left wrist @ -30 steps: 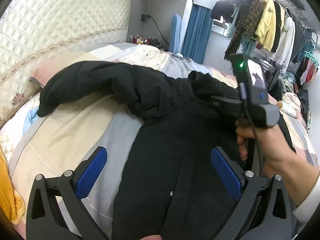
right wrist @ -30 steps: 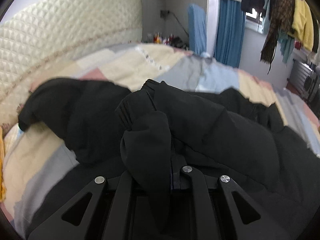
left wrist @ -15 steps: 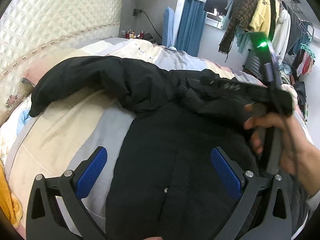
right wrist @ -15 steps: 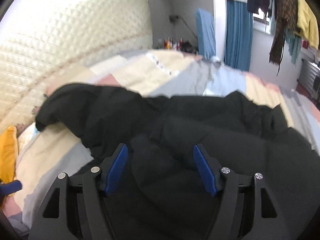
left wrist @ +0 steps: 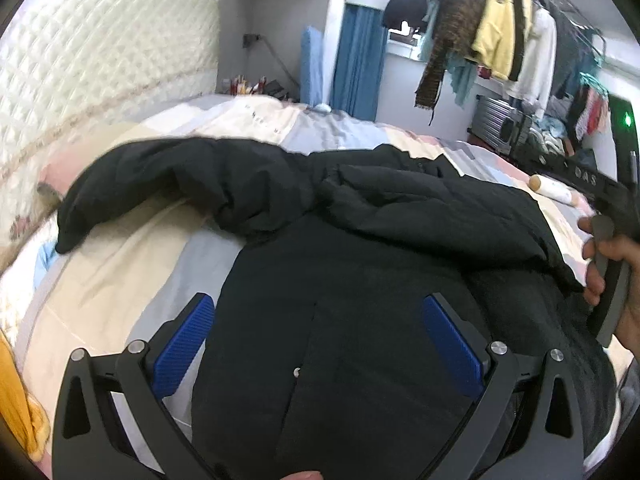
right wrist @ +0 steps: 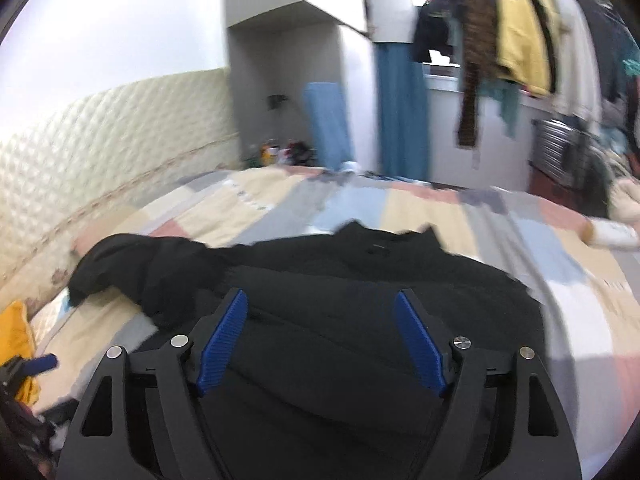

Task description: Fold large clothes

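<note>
Left wrist view: the left gripper point(left wrist: 318, 338), blue pads spread and empty, hovers above the bulky black padded jacket point(left wrist: 360, 280) lying on the pastel patchwork bedspread point(left wrist: 120, 272); one sleeve point(left wrist: 160, 184) extends far left. Right wrist view: the right gripper point(right wrist: 322, 346), jaws likewise apart and holding nothing, hovers over the jacket's right half. Judged next: pinch the extended sleeve at its cuff and fold it flat across the body.
</note>
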`<state>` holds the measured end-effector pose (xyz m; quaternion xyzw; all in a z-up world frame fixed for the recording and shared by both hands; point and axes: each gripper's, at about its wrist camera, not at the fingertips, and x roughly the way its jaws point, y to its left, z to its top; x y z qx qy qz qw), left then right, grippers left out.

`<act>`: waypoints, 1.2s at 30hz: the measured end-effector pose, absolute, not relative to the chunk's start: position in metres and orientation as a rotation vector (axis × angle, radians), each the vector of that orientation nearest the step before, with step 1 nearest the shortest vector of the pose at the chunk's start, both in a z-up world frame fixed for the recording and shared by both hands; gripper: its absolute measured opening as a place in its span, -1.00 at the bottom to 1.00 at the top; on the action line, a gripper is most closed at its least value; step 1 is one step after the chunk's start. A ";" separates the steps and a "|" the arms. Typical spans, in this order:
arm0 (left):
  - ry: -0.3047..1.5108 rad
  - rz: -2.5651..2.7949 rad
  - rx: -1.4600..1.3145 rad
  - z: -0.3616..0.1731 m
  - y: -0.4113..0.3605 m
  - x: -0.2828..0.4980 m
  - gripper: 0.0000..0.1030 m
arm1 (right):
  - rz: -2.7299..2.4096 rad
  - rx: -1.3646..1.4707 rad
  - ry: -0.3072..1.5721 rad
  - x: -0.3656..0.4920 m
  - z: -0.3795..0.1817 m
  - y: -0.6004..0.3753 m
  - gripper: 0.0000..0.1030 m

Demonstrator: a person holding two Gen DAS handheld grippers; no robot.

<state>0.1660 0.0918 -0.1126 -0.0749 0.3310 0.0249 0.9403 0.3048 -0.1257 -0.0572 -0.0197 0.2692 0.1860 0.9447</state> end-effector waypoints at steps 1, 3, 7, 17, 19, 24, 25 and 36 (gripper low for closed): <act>0.667 0.051 -0.140 -0.112 0.088 0.165 1.00 | 0.361 -0.033 0.550 0.302 -0.059 -0.136 0.46; 0.670 0.042 -0.138 -0.114 0.084 0.166 1.00 | 0.293 -0.023 0.562 0.297 -0.068 -0.166 0.47; 0.697 0.039 -0.144 -0.120 0.077 0.172 1.00 | 0.205 -0.019 0.581 0.292 -0.086 -0.211 0.47; 0.689 0.072 -0.155 -0.123 0.062 0.177 1.00 | 0.063 0.085 0.697 0.309 -0.138 -0.289 0.59; 0.686 0.074 -0.153 -0.125 0.059 0.180 1.00 | 0.066 0.062 0.709 0.308 -0.145 -0.291 0.60; 0.696 0.066 -0.149 -0.130 0.050 0.187 1.00 | 0.072 0.004 0.737 0.309 -0.166 -0.295 0.62; 0.700 0.063 -0.147 -0.131 0.047 0.189 1.00 | 0.074 0.005 0.742 0.310 -0.169 -0.297 0.62; 0.751 0.058 -0.120 -0.146 0.031 0.201 1.00 | 0.061 0.041 0.774 0.325 -0.189 -0.305 0.64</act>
